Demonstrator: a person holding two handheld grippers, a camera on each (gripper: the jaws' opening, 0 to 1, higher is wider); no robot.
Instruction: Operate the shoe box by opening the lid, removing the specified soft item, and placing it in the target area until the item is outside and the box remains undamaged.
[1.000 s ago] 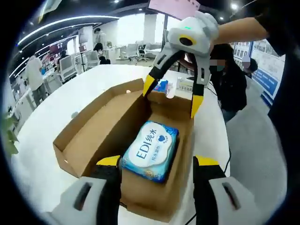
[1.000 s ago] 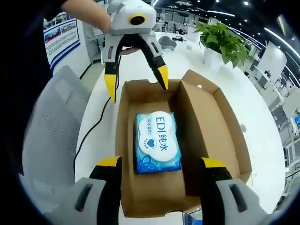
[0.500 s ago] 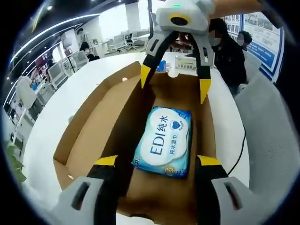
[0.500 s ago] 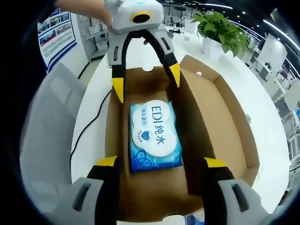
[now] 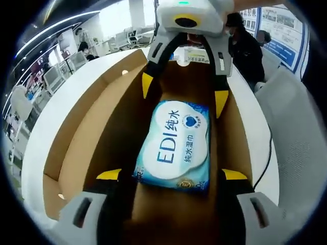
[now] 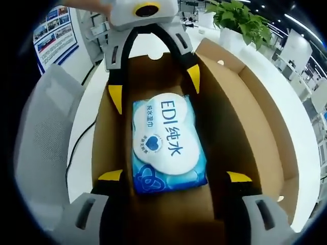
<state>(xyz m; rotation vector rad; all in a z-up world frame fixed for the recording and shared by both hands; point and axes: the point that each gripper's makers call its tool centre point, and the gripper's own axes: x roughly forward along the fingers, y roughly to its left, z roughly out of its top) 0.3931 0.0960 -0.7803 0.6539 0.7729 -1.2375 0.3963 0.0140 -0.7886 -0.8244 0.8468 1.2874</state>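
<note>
Directly below both claws sits an open cardboard shoe box [image 5: 76, 153] on a white table [image 5: 46, 109], its lid folded back flat to one side. Lying flat on the floor of the box is a soft blue-and-white pack of wet wipes [image 5: 176, 145], printed with "EDI" and Chinese characters on a white cloud-shaped label. In the left gripper view, the left claw [image 5: 172, 175] reaches down into the box with its jaws spread wide, one yellow tip on each side of the near end of the pack, not closed on it. Facing it from the far end of the box is the right claw [image 5: 180, 92], also spread wide, its yellow tips straddling the far end of the pack. In the right gripper view, the same scene appears from the opposite end: the right claw [image 6: 174, 176] stands released with its tips either side of the pack of wet wipes [image 6: 166, 143], and the left claw [image 6: 154, 84] is spread across the other end, inside the shoe box [image 6: 250, 127]. Whether any tip touches the pack cannot be told. A grey office chair [image 6: 43, 127] stands just beside the table [image 6: 84, 148], a black cable [image 6: 76, 148] trails over the table edge, and a green potted plant [image 6: 240, 23] stands on the table beyond the box. People [image 5: 248, 48] stand in the office behind.
</note>
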